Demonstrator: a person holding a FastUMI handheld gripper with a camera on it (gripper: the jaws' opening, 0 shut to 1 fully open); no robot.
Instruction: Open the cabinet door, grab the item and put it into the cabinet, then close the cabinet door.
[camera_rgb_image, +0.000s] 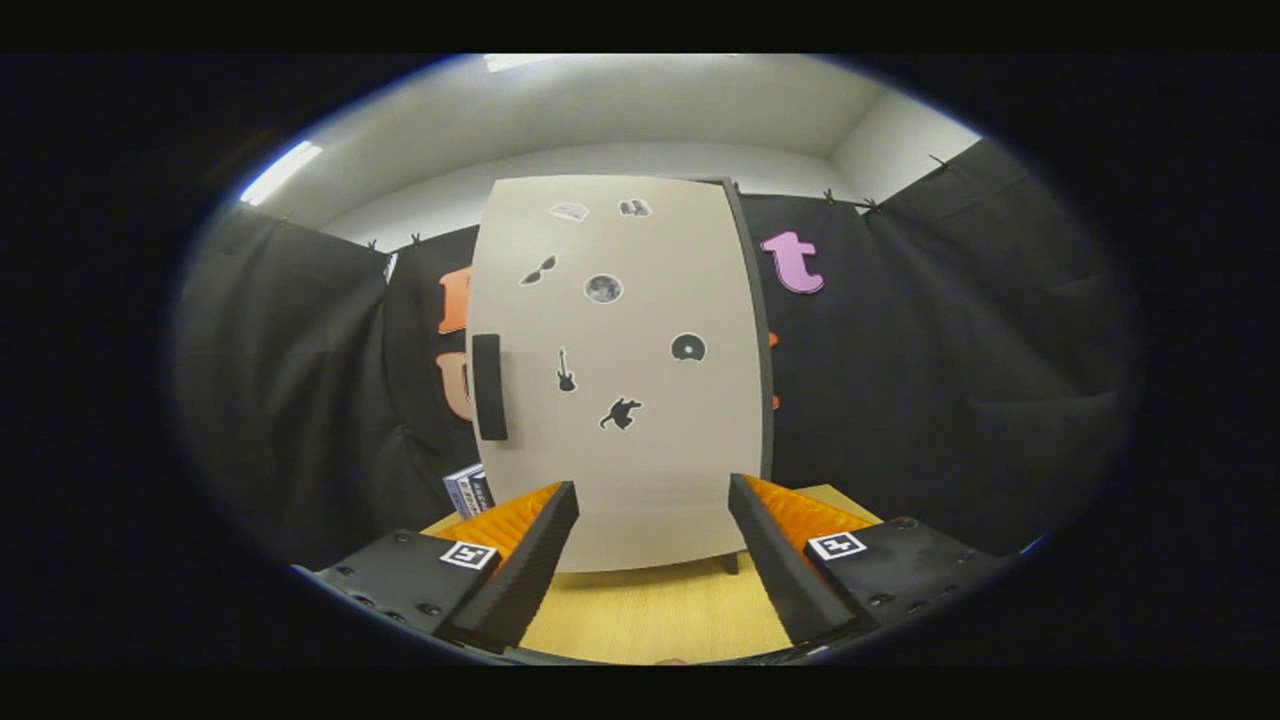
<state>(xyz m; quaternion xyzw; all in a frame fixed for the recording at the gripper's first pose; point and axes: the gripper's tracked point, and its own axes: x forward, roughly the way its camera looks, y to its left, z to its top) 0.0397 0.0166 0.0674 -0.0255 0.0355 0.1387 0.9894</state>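
While the hand-held gripper (652, 492) gapes wide, the upright cabinet door (620, 370) stands closed, facing it.

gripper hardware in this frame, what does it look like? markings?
The gripper has two wedge-shaped fingers with ribbed inner pads. Each sits on a black plate with round screw heads, and each plate carries a square black-and-white fiducial tag. No cables visible.

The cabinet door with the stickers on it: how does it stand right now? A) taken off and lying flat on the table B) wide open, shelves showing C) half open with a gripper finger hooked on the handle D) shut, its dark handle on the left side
D: the cabinet door faces the camera shut, its dark handle at its left edge, and the open gripper stays short of it, touching nothing.
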